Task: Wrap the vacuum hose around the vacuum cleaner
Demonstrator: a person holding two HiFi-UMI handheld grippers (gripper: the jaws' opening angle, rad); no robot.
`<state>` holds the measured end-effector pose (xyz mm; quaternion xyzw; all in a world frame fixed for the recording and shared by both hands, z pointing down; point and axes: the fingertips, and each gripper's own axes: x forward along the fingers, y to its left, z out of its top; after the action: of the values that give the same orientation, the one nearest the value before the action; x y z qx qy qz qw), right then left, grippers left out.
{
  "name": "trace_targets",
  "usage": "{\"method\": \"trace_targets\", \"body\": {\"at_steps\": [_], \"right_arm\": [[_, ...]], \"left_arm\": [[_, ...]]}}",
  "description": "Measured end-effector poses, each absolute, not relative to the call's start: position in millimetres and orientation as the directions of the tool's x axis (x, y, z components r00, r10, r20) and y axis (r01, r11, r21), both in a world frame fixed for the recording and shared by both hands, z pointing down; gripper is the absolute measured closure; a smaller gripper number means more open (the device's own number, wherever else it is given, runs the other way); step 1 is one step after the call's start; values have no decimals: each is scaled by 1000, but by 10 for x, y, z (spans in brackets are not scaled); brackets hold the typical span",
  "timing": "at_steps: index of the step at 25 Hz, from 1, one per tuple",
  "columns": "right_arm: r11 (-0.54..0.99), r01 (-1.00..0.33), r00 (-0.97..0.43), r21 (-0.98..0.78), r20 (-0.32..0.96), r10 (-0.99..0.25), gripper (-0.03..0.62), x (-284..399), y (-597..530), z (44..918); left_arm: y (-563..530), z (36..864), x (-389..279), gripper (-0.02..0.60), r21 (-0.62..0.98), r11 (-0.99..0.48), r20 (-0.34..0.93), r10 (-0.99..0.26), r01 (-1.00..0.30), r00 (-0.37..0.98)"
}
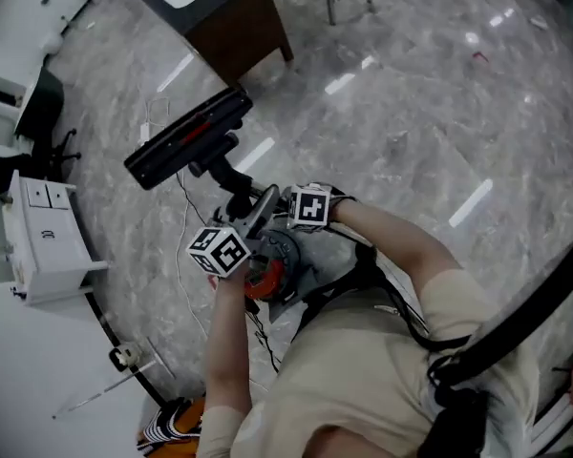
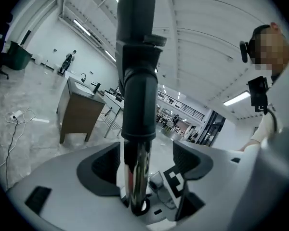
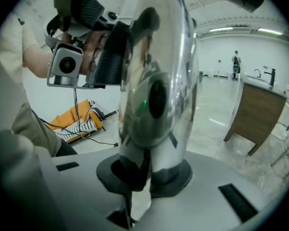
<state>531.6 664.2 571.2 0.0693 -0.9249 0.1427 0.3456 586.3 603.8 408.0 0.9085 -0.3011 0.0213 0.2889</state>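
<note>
Grey marble floor [image 1: 411,113], wooden cabinet [image 1: 239,27] at the top of the head view. Vacuum cleaner [image 1: 285,256] close in front of the person, both grippers at it, its black floor head [image 1: 186,136] pointing up-left. Left gripper [image 2: 148,162] has its jaws spread wide, with the chrome tube [image 2: 136,177] between them (right pad clear of it). Right gripper [image 3: 147,174] is pinched tight on the vacuum's shiny lower body.
</note>
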Motion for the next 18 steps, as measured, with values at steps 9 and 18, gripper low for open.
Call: {"method": "trace_targets", "body": {"at_steps": [9,18], "right_arm": [[974,-110,-793,-200,609,35,549,5814,6728,5716],[970,-201,-731,-137,680,-55,483,6263,6786,5720]], "left_arm": [[5860,4354,6769,410,439,-658,302,-534,-612,790],[5880,4365,7066,519,335,-651,386,-565,-681,729]]}}
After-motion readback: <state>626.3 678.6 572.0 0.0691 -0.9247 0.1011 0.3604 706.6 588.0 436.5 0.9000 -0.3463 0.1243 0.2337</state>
